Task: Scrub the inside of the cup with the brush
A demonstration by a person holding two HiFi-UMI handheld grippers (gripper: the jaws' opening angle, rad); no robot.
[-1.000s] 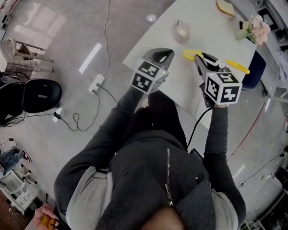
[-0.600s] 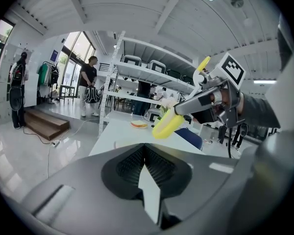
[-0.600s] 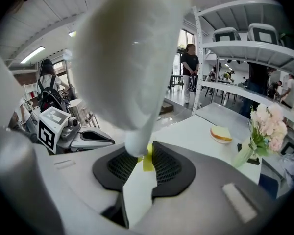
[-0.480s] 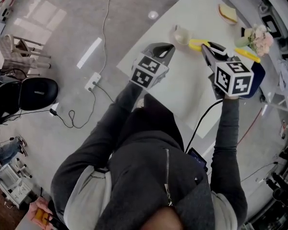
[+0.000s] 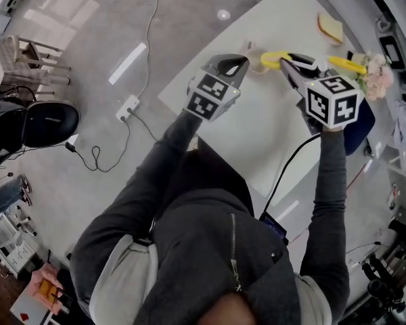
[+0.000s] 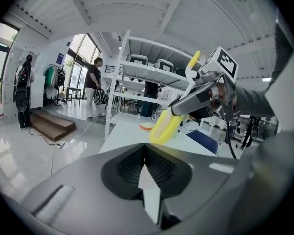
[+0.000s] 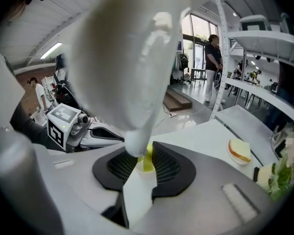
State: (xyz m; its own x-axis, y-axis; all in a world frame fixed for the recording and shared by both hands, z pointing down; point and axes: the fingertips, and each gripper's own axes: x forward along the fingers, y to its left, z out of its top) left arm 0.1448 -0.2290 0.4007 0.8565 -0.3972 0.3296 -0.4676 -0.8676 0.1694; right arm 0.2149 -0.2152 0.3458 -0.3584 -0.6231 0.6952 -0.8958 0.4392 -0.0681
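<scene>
Cup (image 5: 251, 48): one, standing on the white table (image 5: 271, 134), mostly hidden behind the left gripper's tip and the brush head; its inside cannot be seen. Brush (image 5: 274, 59): one, yellow, clamped between the jaws of the right gripper (image 5: 289, 65). In the right gripper view its pale handle is a blurred mass blocking much of the frame. Left gripper (image 5: 237, 62): jaws pressed together with nothing between them, just beside the cup. Grippers counted: two. Also on the table: one yellow-and-white slab (image 5: 331, 26), identity unclear, and one bunch of flowers (image 5: 375, 73) at the far edge.
</scene>
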